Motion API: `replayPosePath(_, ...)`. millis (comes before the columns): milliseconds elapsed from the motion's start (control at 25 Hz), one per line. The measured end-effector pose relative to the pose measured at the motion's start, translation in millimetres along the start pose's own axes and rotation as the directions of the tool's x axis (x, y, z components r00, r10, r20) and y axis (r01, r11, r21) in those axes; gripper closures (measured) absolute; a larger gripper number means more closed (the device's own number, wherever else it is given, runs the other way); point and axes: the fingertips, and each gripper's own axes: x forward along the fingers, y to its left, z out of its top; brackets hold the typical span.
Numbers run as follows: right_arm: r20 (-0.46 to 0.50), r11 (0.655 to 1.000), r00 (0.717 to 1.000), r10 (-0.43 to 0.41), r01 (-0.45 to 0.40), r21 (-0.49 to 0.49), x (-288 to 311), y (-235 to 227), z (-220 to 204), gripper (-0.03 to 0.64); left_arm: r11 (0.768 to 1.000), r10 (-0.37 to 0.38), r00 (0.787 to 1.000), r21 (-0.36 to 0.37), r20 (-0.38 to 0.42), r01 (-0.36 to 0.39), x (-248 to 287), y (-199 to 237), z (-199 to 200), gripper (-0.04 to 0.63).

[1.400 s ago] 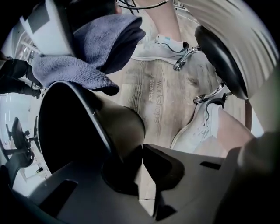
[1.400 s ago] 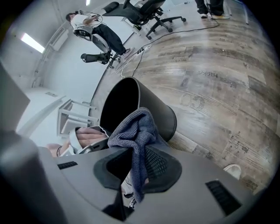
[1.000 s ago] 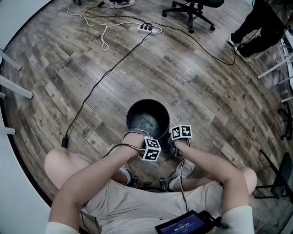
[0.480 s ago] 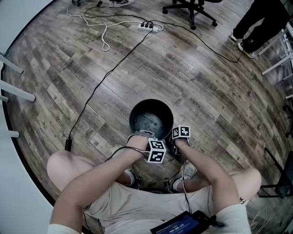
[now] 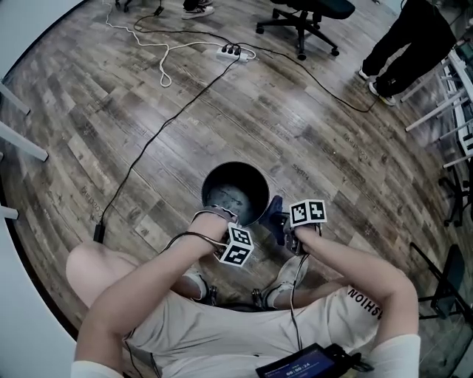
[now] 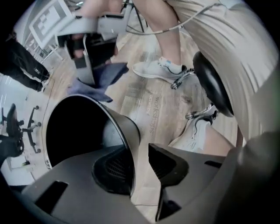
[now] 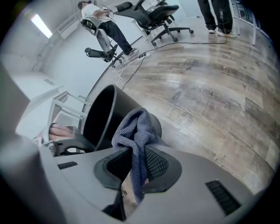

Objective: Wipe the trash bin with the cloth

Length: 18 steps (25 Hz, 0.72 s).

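The black trash bin [image 5: 236, 193] stands open on the wood floor just in front of my knees. My left gripper [image 6: 140, 162] points down over its near rim [image 6: 131, 142]. Its jaws have just been opening: the rim runs between them, close to the left pad, with a clear gap to the right pad. In the head view only its marker cube [image 5: 236, 248] shows. My right gripper [image 7: 135, 164] is shut on a blue-grey cloth [image 7: 138, 129]. It holds the cloth [image 5: 275, 212] in the air beside the bin's right wall.
A black cable [image 5: 159, 129] crosses the floor to a power strip [image 5: 233, 51]. An office chair [image 5: 303, 15] and a person's legs [image 5: 403, 40] are at the far side. White frame legs [image 5: 22, 140] stand at the left. My shoes [image 5: 292, 277] are under the grippers.
My right gripper has lifted up and to the right, and the cloth now shows beside the bin. The left hand has risen slightly at the near rim.
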Motion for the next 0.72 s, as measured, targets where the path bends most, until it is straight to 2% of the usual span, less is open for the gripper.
replayPosePath(120,0.007,0.997,0.998,0.063,-0.063,0.04,-24,29,-18,0.558,0.999,0.019,0.997,0.039,-0.072,-0.016,21,-10,-11,0.476)
replayPosePath(240,-0.001,0.994,0.995,0.102,-0.102,0.038,-22,52,-26,0.558,0.996,0.074,0.991,0.058,-0.107,-0.068,28,0,-18,0.476)
replayPosePath(320,-0.024,0.996,0.996,0.091,-0.091,0.024,-10,57,-30,0.558,0.993,0.105,0.987,0.072,-0.12,-0.097,28,6,-18,0.532)
replayPosePath(400,-0.047,0.997,0.996,0.072,-0.07,0.026,4,55,-37,0.558,0.992,0.111,0.986,0.077,-0.121,-0.102,30,8,-16,0.563)
replayPosePath(720,-0.051,0.998,0.997,0.052,-0.05,0.04,70,8,-47,0.558,0.997,0.071,0.989,0.029,-0.128,-0.068,33,9,-13,0.566)
